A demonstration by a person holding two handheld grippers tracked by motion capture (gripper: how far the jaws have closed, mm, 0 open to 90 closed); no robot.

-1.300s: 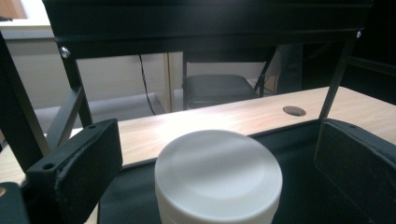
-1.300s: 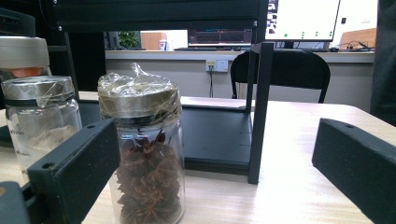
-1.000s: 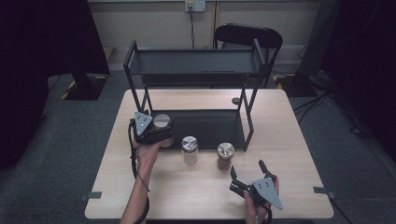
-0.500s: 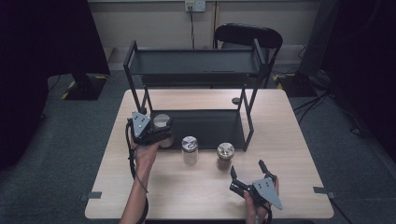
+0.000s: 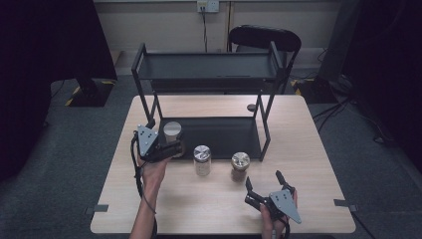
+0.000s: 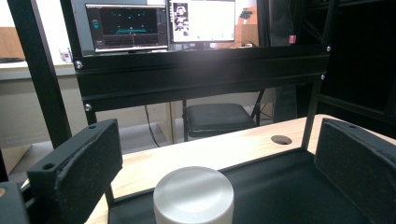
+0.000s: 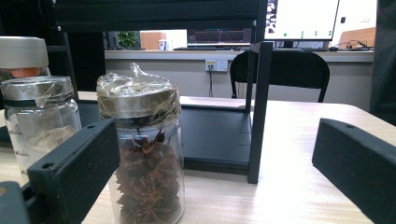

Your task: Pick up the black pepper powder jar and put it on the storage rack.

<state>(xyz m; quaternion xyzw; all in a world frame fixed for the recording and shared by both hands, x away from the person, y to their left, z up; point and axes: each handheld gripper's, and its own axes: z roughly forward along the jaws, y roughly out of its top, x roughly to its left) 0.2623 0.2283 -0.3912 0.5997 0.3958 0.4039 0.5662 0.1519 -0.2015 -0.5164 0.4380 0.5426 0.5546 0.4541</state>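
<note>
Landmark: black two-tier rack (image 5: pixel 209 74) at the back half of the worktop (image 5: pixel 318 149).

Left hand-held gripper (image 5: pixel 171 148) sits at the rack's front left corner, jaws spread apart. A white-lidded jar (image 5: pixel 172 131) stands between them on the front left corner of the rack's bottom shelf (image 5: pixel 224 137). In the left gripper view the jar's lid (image 6: pixel 193 193) sits low between the two jaws with clear gaps on both sides, nothing touching it. Whether the jar is gripped lower down cannot be told; from what shows, jaws are apart.

Right hand-held gripper (image 5: pixel 263 188) is in front of the rack's right half, well clear of it, near the worktop's front edge. Jaws wide apart, nothing in them.

Two more jars stand on the worktop just in front of the rack's bottom shelf, between the two hand-held grippers. One is a clear jar with pale contents (image 5: pixel 202 160), nearer the rack's left side. The other is a jar of star anise (image 5: pixel 240 166), just to its right, with a gold lid wrapped in plastic film. In the right gripper view the star anise jar (image 7: pixel 145 154) stands ahead near the left jaw, the pale jar (image 7: pixel 39 126) beside it, and the rack's front right leg (image 7: pixel 257 112) behind.

A black chair (image 5: pixel 263 40) stands behind the rack, off the worktop.
</note>
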